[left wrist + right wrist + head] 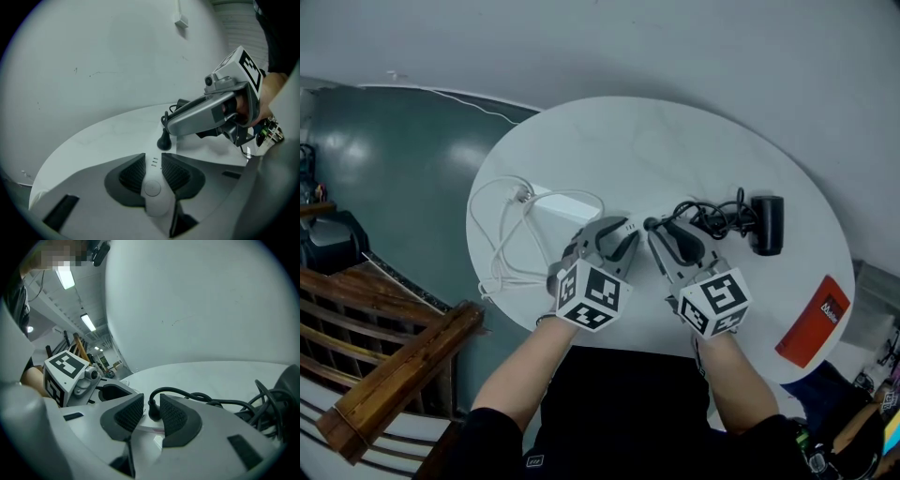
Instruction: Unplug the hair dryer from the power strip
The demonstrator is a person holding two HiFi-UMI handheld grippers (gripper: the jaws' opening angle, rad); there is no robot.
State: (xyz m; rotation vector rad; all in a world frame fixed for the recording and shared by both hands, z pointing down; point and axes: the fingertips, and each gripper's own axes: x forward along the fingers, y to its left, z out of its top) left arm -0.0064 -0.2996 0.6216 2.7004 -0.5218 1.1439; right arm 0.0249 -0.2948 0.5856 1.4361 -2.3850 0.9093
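Marker cubes: nearest in the head view, one on the left gripper (622,234) and one on the right gripper (660,229), which meet tip to tip at the table's (675,141) near middle.
Power strip (567,211): white, lying flat, with its white cord (502,234) looped toward the left rim.
Hair dryer (767,225): black, to the right of the grippers, with its black cord (712,217) bunched between it and them.
Red packet (814,321): on the right rim, well apart from the work.
Left gripper view: the jaws are clamped on the end of the power strip (152,190). The plug (164,140) stands in the strip just beyond, under the tip of the right gripper.
Right gripper view: the jaws are drawn narrow on either side of the plug (153,412), the pads seemingly pressing it. White strip shows beneath, so the plug looks seated.
Slip risk: the plug is small and rounded, so a pull could slide the pads off it.
Lift risk: if the left hold is loose, the strip may rise with the plug.
Angle risk: a slanted pull could strain the pins.
Drag risk: a long pull might tug the hair dryer by its cord.
Count: two grippers, one power strip, one plug, one hair dryer, two cords, one red packet.
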